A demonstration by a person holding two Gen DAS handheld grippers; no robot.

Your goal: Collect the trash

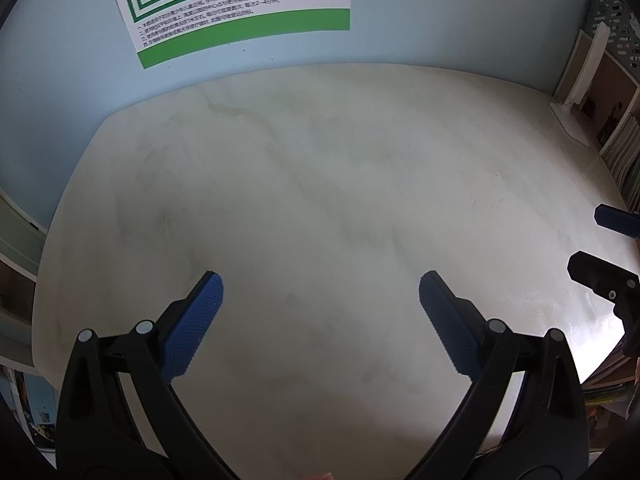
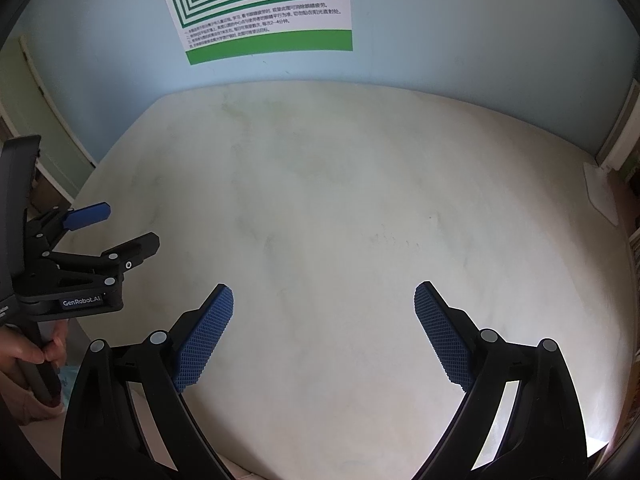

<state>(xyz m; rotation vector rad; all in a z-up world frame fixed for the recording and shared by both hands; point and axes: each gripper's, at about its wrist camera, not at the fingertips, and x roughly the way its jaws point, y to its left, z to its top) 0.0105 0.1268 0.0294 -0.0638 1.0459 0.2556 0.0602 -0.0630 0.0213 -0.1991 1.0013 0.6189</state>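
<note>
2 grippers, left gripper (image 1: 320,292) and right gripper (image 2: 324,300), side by side above a pale table (image 1: 320,180); both spread wide, holding nothing. Trash: none visible in either view. Advice: scan beyond the table before reaching. Writing: "GenRobot.AI" on the left gripper; wall poster (image 2: 264,12) text too small to read.
</note>
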